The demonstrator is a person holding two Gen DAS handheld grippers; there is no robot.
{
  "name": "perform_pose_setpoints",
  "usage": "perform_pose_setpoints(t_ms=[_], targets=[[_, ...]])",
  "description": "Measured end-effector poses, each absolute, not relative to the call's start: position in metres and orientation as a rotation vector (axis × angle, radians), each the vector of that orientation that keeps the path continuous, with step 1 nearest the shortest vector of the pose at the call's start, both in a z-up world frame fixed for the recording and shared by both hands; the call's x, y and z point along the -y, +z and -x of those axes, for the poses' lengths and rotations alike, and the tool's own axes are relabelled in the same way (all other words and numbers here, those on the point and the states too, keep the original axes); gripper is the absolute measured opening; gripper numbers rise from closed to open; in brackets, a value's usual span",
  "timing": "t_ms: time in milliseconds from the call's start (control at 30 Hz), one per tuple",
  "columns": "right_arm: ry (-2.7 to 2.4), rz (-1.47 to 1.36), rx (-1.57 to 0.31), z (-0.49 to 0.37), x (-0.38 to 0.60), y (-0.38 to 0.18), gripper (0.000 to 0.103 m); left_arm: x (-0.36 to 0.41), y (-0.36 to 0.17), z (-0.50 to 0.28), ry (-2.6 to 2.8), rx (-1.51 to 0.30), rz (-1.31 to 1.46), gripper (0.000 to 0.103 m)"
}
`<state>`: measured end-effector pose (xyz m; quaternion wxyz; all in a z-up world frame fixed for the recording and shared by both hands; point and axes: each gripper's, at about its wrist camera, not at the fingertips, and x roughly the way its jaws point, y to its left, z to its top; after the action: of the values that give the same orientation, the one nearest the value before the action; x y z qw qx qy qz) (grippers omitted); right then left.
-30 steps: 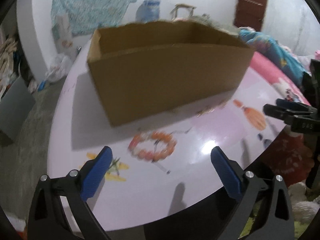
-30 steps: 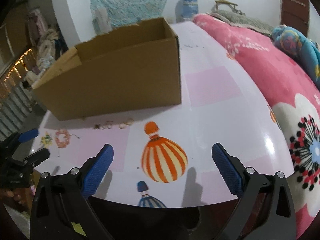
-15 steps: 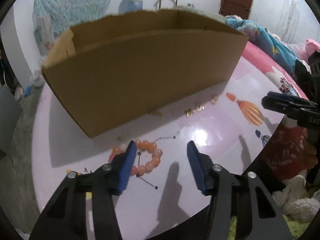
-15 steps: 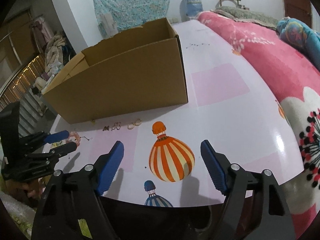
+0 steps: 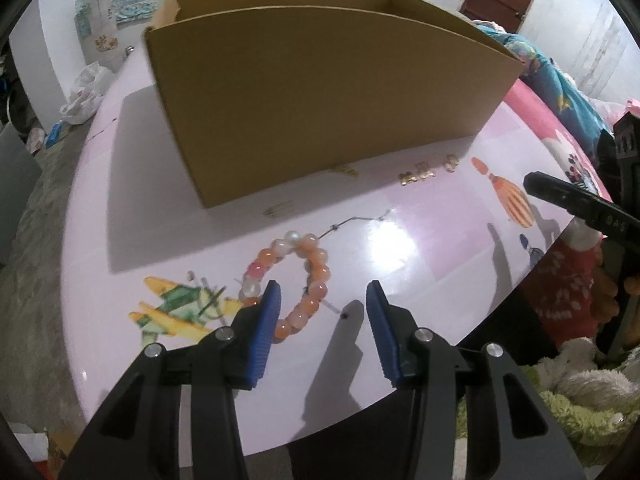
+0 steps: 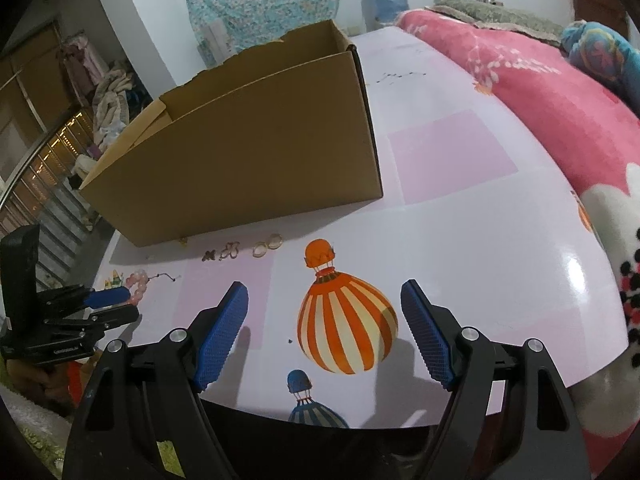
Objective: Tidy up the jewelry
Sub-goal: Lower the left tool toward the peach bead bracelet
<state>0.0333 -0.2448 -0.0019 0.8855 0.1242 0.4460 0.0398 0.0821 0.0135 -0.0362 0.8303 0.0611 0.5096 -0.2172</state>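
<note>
the left gripper point(image 5: 322, 312) has gone from wide open to roughly half-spread within the last second and its jaws are closing now, tilted steeply down over the table point(image 5: 420, 256). between them sits the near arc of the orange bead bracelet point(image 5: 298, 280): the left pad overlaps the ring at about its 8 o'clock, while the beads at 4 to 5 o'clock lie inside the gap. the right pad stands clear of the beads, so i read this as a grip being formed, not yet made; nothing is pinched so far as the wrist view shows. a second ago the bracelet lay farther ahead of the tips, so the hand has come forward and down onto it.

from the bracelet, at 1 o'clock, a thin dark cord point(image 5: 352, 222) trails away across the table. farther out at 1 to 2 o'clock lie small gold pieces point(image 5: 418, 174), earrings or rings, i cannot tell which. the cardboard box point(image 5: 320, 92) stands open at 12 o'clock, close behind them.

the right gripper point(image 6: 324, 336) has narrowed a little from full spread and now holds steady, released and empty, above the printed balloon point(image 6: 346, 320). in its view the left tool point(image 6: 100, 306) sits at 9 o'clock and the gold pieces point(image 6: 244, 250) at 11.

my judgement: the first pick is under way, the bracelet being the piece chosen, and the box is the likely destination. the loose cord may drag or snag.
</note>
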Motion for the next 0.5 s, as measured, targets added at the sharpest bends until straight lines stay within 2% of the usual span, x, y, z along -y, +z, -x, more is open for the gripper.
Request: perform_pose_setpoints(t_ms=[200,400,500], targets=[[0.095,-0.27,-0.924,-0.037,0.246,-0.002,0.074,-0.029,-0.029,-0.076,-0.426,-1.075,-0.125,0.043],[0.108,-0.281,-0.912,-0.038,0.244,0.0,0.074,-0.039,-0.009,-0.08,-0.423,-0.983,-0.057,0.043],[0.101,-0.275,-0.901,-0.039,0.242,0.003,0.069,-0.041,-0.002,-0.088,-0.399,-0.939,-0.051,0.043]])
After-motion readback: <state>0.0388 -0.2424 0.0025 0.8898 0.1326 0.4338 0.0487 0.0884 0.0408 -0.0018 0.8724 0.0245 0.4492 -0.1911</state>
